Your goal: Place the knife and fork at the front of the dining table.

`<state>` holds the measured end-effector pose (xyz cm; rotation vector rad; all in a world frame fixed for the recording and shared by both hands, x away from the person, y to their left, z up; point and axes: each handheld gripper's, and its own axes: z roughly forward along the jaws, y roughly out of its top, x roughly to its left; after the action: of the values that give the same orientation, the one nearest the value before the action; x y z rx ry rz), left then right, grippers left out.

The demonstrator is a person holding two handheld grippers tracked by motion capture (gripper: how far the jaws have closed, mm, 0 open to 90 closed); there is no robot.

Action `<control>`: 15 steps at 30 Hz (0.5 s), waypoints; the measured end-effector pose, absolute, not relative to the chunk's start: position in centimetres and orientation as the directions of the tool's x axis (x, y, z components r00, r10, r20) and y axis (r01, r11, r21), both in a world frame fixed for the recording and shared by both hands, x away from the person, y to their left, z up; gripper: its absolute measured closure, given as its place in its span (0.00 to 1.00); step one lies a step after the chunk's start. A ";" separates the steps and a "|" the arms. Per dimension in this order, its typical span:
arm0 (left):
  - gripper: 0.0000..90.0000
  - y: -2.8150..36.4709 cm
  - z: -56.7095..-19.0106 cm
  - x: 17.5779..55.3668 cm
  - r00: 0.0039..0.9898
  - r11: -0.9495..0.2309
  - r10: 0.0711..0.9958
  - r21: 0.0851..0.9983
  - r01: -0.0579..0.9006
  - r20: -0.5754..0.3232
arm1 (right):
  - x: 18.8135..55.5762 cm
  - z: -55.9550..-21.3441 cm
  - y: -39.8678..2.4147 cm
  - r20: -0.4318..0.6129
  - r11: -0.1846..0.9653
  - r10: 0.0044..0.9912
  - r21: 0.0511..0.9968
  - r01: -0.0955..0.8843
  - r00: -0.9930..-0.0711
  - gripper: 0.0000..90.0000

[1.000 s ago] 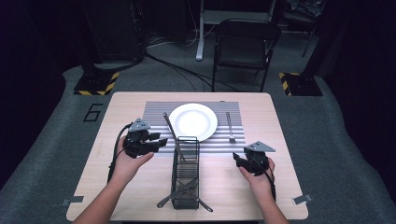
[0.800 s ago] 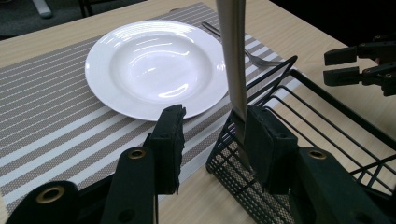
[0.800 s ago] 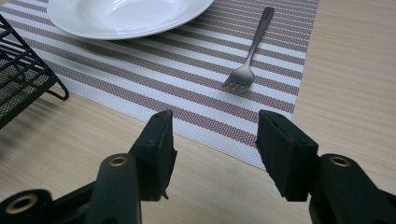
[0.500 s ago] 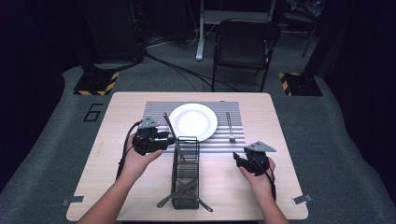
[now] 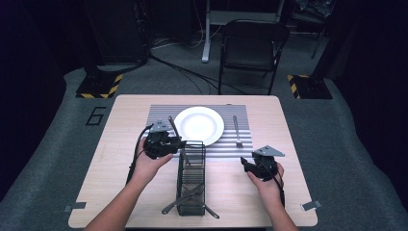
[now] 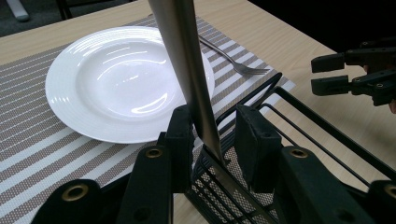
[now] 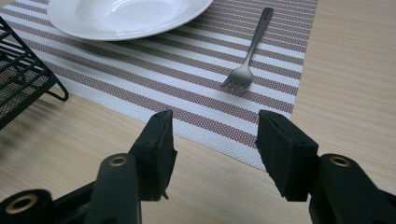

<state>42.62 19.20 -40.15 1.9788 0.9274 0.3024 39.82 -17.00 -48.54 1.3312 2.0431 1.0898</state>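
Holding a long shiny metal knife (image 6: 187,70) that sticks up out of the black wire basket (image 5: 191,178), the left gripper (image 5: 179,143) has just been closing its jaws. The knife is between them; it touches 1 pad, but there is a gap at the other, so the grip is not tight yet. If the gripper lifts now, the knife could slip and drop back into the basket, or tip over and hit the round white plate (image 5: 198,125) on the striped grey placemat (image 5: 161,113). The basket could get dragged too. A silver fork (image 7: 250,51) lies on the placemat beside the plate. The right gripper (image 7: 212,149) waits with open, empty jaws over the wooden table (image 5: 308,192).
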 end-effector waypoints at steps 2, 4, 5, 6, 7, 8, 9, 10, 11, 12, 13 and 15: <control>0.76 19.1 -40.2 42.7 0.686 -0.311 0.715 0.817 0.486 -0.136 | 39.8 -48.5 -17.1 0.038 0.214 0.907 0.817 0.535 -0.420 0.51; 0.78 19.2 -40.2 42.7 0.685 -0.309 0.716 0.817 0.486 -0.137 | 39.8 -48.6 -17.1 0.042 0.210 0.907 0.816 0.538 -0.419 0.51; 0.78 19.2 -40.2 42.7 0.683 -0.303 0.716 0.816 0.492 -0.146 | 39.8 -48.6 -17.1 0.042 0.210 0.907 0.816 0.538 -0.419 0.51; 0.78 19.2 -40.2 42.7 0.682 -0.301 0.716 0.818 0.490 -0.145 | 39.8 -48.6 -17.1 0.044 0.208 0.908 0.815 0.540 -0.417 0.51; 0.79 19.3 -40.3 42.6 0.682 -0.297 0.716 0.818 0.492 -0.151 | 39.9 -48.6 -17.1 0.046 0.206 0.908 0.816 0.540 -0.417 0.51; 0.80 19.3 -40.3 42.6 0.680 -0.290 0.717 0.819 0.494 -0.157 | 39.9 -48.6 -17.2 0.046 0.206 0.908 0.816 0.540 -0.417 0.51; 0.82 19.4 -40.3 42.6 0.684 -0.295 0.714 0.821 0.488 -0.150 | 39.9 -48.6 -17.2 0.049 0.204 0.909 0.814 0.543 -0.414 0.51; 0.83 19.4 -40.3 42.6 0.685 -0.294 0.713 0.823 0.486 -0.149 | 39.9 -48.6 -17.2 0.045 0.208 0.908 0.814 0.542 -0.416 0.51; 0.85 19.4 -40.3 42.5 0.684 -0.295 0.714 0.822 0.487 -0.149 | 39.9 -48.6 -17.2 0.045 0.207 0.909 0.814 0.542 -0.414 0.51; 0.86 19.4 -40.2 42.4 0.688 -0.306 0.713 0.822 0.480 -0.136 | 39.9 -48.6 -17.2 0.045 0.207 0.909 0.815 0.542 -0.414 0.51; 0.86 19.3 -40.2 42.4 0.685 -0.304 0.717 0.825 0.476 -0.131 | 39.9 -48.6 -17.2 0.049 0.204 0.909 0.815 0.543 -0.414 0.51; 0.87 19.2 -40.2 42.2 0.682 -0.307 0.720 0.823 0.479 -0.128 | 39.9 -48.6 -17.2 0.046 0.206 0.909 0.814 0.543 -0.414 0.51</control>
<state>42.21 19.23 -40.17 1.9684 0.9280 0.3289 39.93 -17.19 -48.65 1.3465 2.0392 1.0905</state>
